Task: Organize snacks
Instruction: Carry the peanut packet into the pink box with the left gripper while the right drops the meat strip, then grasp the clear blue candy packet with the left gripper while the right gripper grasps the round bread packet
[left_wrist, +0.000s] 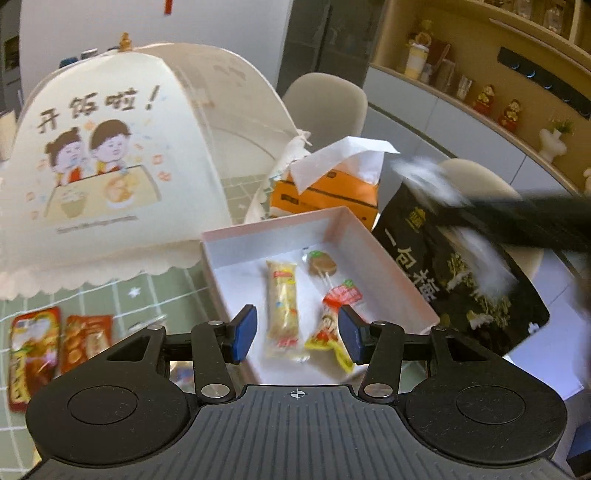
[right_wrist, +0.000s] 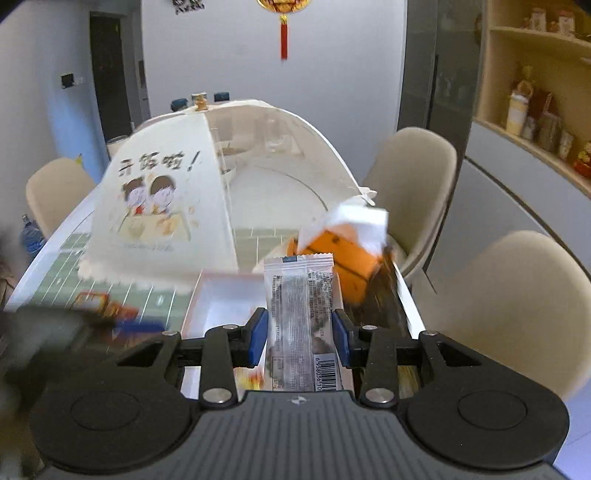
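Note:
A pink open box (left_wrist: 236, 236) sits on the table and holds a long pale snack bar (left_wrist: 282, 306), a lollipop (left_wrist: 322, 264) and a red-and-yellow candy packet (left_wrist: 332, 325). My left gripper (left_wrist: 297, 334) is open and empty above the box's near side. My right gripper (right_wrist: 300, 338) is shut on a clear-and-white snack packet (right_wrist: 301, 314) and holds it above the box (right_wrist: 218, 291). In the left wrist view the right gripper (left_wrist: 517, 221) shows as a dark blur at the right.
A large cream food cover (left_wrist: 110, 166) stands at the back left. An orange tissue box (left_wrist: 325, 192) sits behind the pink box. A black snack bag (left_wrist: 461, 280) lies to its right. Two red snack packets (left_wrist: 55, 343) lie at the left. Beige chairs (right_wrist: 509, 306) stand around.

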